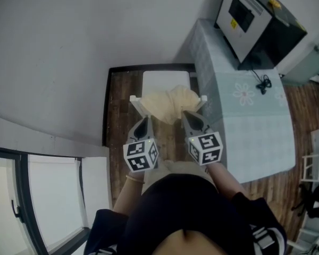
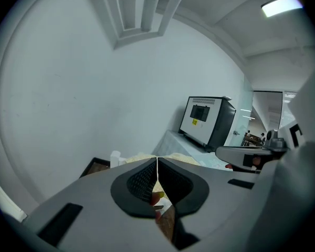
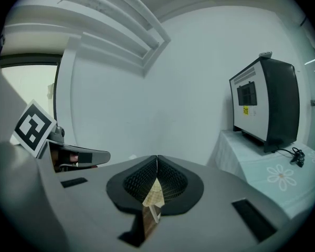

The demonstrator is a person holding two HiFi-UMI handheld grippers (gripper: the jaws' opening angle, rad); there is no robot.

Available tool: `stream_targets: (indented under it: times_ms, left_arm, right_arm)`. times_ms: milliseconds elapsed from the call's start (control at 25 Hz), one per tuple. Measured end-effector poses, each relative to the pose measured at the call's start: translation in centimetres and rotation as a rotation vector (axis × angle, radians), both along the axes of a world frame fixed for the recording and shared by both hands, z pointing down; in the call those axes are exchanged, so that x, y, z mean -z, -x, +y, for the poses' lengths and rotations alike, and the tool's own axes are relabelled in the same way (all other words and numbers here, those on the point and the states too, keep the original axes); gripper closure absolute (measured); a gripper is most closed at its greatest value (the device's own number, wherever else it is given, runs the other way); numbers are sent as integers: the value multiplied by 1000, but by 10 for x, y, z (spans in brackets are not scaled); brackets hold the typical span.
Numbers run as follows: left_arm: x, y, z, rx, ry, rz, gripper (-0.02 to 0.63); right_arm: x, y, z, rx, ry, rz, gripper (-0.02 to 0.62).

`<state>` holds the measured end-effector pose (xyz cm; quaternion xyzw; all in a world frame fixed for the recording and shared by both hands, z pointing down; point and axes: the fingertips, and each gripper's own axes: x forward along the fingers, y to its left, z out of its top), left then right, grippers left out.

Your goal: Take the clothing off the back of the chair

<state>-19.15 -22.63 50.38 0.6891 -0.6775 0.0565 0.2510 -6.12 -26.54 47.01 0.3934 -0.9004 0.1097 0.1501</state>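
Seen from above, a person's dark-clad torso (image 1: 186, 217) fills the bottom of the head view. Just ahead, the left gripper (image 1: 145, 124) and right gripper (image 1: 188, 118) point forward side by side. Each has its jaws pressed together with nothing between them. Their tips sit just beside the cream clothing (image 1: 167, 104), and contact cannot be told. The clothing is draped in a bunch over the back of a white chair (image 1: 165, 79) on a wooden floor (image 1: 118, 105). To the right stands a table (image 1: 244, 126) under a pale flowered cloth. It carries a boxy black-and-white machine (image 1: 255, 20) at its far end.
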Motion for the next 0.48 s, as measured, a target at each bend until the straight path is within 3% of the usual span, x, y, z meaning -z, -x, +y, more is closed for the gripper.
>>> stream_targets:
  times_ms: [320, 480]
  left_arm:
    - [-19, -2, -22, -32, 29, -4, 599]
    - [-29, -7, -37, -66, 38, -2, 549]
  right_arm:
    - [-20, -12, -19, -75, 21, 19, 582]
    - [-30, -21, -32, -107, 26, 30, 581]
